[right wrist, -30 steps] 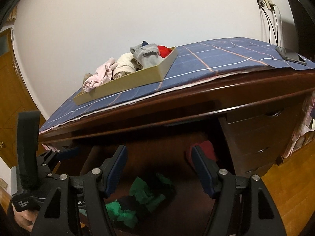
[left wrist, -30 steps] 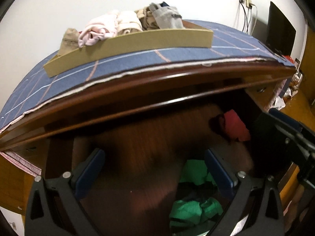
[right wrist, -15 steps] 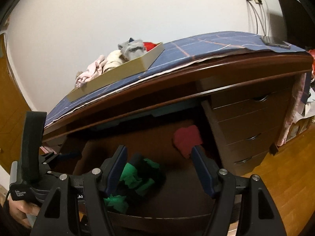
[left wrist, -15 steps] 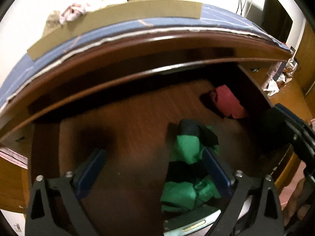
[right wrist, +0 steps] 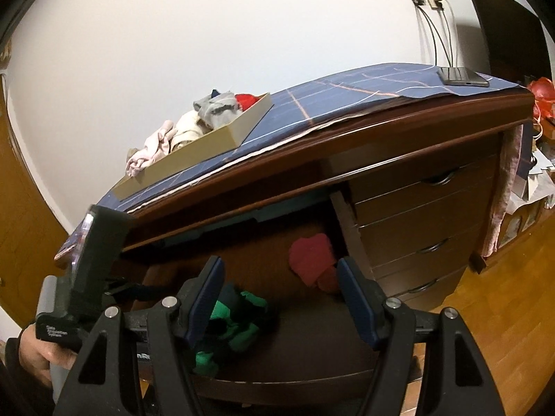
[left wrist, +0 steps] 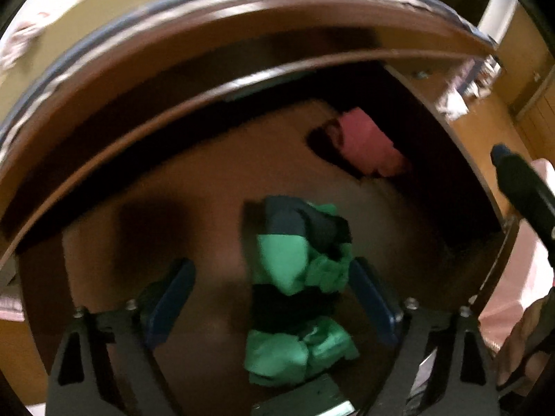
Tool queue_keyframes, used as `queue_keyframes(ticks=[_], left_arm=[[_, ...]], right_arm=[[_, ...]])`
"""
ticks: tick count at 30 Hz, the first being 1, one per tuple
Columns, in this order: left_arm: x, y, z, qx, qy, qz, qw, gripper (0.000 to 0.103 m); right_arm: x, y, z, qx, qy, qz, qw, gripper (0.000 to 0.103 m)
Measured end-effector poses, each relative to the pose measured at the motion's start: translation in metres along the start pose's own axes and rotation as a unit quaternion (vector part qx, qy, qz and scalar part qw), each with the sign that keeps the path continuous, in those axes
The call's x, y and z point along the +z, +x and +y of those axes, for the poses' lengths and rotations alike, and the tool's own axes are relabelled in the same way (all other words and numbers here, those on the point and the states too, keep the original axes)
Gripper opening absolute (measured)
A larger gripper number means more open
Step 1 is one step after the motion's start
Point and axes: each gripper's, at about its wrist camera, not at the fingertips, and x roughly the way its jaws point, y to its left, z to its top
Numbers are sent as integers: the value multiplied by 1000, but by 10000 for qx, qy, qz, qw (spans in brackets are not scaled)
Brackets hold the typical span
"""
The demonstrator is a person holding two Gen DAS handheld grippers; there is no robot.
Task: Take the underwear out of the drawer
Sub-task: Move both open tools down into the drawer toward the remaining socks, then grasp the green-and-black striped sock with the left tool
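The drawer (left wrist: 138,180) of the dark wooden dresser stands pulled out. On its floor lies a crumpled green and black underwear (left wrist: 298,260), also in the right wrist view (right wrist: 236,322). A red piece (left wrist: 367,145) lies toward the back right corner (right wrist: 312,260). My left gripper (left wrist: 274,284) points steeply down over the green piece; its jaws are closing, the cloth lies between them and the pads do not press it. My right gripper (right wrist: 277,287) hovers in front of the drawer with its jaws apart and nothing in them.
A tan cardboard tray (right wrist: 222,138) with several folded clothes sits on the blue checked cloth (right wrist: 347,97) on the dresser top. A phone (right wrist: 461,76) lies at the far right. More drawers (right wrist: 423,215) stand shut on the right, above a wooden floor (right wrist: 503,312).
My left gripper has tipped down and sunk into the drawer, so the green underwear now lies between its fingers, which have narrowed a little. The right gripper has drifted sideways along the dresser front.
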Motion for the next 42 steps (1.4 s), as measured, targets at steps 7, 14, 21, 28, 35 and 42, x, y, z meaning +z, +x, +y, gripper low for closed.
queue_keyframes(ticks=[7, 14, 21, 28, 35, 42], left_arm=[[5, 20, -12, 62, 367, 451, 9983, 76], [8, 37, -8, -185, 235, 928, 9952, 56], [5, 40, -3, -444, 101, 961, 9943, 31], [-15, 19, 20, -430, -391, 297, 9979, 20], [-37, -6, 51, -559, -778, -210, 9952, 20], [-56, -25, 76, -333, -1200, -556, 9907, 19]], right_arm=[[0, 0, -1, 7, 3, 14, 10000, 70], [1, -2, -2, 17, 21, -11, 10000, 70], [2, -3, -1, 38, 42, -13, 10000, 70], [3, -1, -1, 39, -22, 32, 10000, 70], [10, 15, 3, 200, -233, 422, 9986, 69], [24, 49, 24, 202, -860, 1120, 9898, 69]])
